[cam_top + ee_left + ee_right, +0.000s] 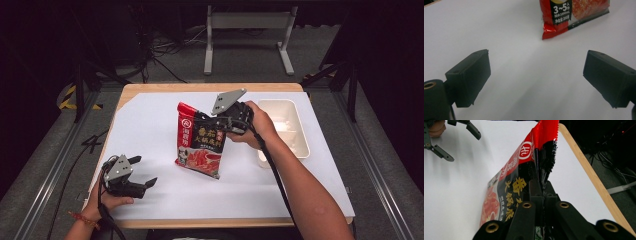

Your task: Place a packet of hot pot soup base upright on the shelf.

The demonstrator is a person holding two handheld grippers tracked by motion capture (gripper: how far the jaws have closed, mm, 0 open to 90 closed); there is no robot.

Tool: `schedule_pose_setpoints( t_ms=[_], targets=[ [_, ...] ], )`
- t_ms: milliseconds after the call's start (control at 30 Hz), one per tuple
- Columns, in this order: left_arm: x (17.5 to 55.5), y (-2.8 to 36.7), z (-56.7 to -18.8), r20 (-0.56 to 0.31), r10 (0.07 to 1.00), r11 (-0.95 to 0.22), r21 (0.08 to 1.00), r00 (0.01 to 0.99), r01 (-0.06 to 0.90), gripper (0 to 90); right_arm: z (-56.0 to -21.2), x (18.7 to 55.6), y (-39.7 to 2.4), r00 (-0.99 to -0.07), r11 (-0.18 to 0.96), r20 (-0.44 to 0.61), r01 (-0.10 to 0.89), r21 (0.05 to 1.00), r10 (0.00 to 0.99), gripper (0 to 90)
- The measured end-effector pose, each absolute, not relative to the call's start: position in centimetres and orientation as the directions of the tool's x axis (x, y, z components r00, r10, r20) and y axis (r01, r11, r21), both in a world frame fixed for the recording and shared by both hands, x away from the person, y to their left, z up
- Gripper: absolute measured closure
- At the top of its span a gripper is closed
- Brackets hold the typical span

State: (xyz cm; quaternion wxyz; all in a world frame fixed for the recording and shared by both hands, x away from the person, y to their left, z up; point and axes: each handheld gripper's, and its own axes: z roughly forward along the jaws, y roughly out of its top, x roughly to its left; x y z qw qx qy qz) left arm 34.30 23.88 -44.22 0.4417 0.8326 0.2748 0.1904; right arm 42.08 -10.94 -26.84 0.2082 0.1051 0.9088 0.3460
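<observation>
Wooden-edged surface [131, 90] covered by a white sheet [150, 125]. Grey carpet floor [240, 70] beyond, with loose black cables [165, 55]. A grey metal frame stand [248, 22] sits behind. Yellow-black hazard tape [67, 97] marks the floor at left. Surroundings are dark.

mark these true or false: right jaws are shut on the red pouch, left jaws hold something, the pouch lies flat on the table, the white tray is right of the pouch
1. The right gripper is shut on the red pouch. True.
2. The left gripper holds something. False: its jaws stand open with nothing between them.
3. The pouch lies flat. False: it hangs upright, clamped by its edge.
4. In the high view, the white tray sits right of the pouch. True.
</observation>
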Motion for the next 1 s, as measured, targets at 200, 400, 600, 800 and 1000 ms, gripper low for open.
schedule_pose_setpoints(
  t_ms=[200,400,600,800,1000],
  targets=[
    [34.3,23.9,-44.2,0.074,0.628,-0.459,0.840,0.775,0.291,8.4,-25.9,42.6,-11.8,-0.875,0.735,-0.327,0.047,0.677,0.357,89.2],
    [34.4,23.9,-44.3,0.073,0.627,-0.460,0.838,0.775,0.294,8.4,-25.2,43.5,-12.7,-0.857,0.736,-0.342,0.061,0.674,0.385,89.4],
    [34.4,23.9,-44.3,0.072,0.625,-0.463,0.836,0.777,0.295,8.4,-24.4,44.4,-13.9,-0.839,0.717,-0.348,0.070,0.693,0.418,89.8],
    [34.4,23.9,-44.3,0.073,0.622,-0.468,0.833,0.780,0.295,8.4,-24.0,44.9,-14.7,-0.828,0.716,-0.353,0.079,0.694,0.435,89.9],
    [34.4,24.0,-44.3,0.074,0.622,-0.467,0.834,0.780,0.294,8.3,-23.0,45.4,-16.0,-0.807,0.704,-0.365,0.086,0.704,0.464,89.9]
  ],
)
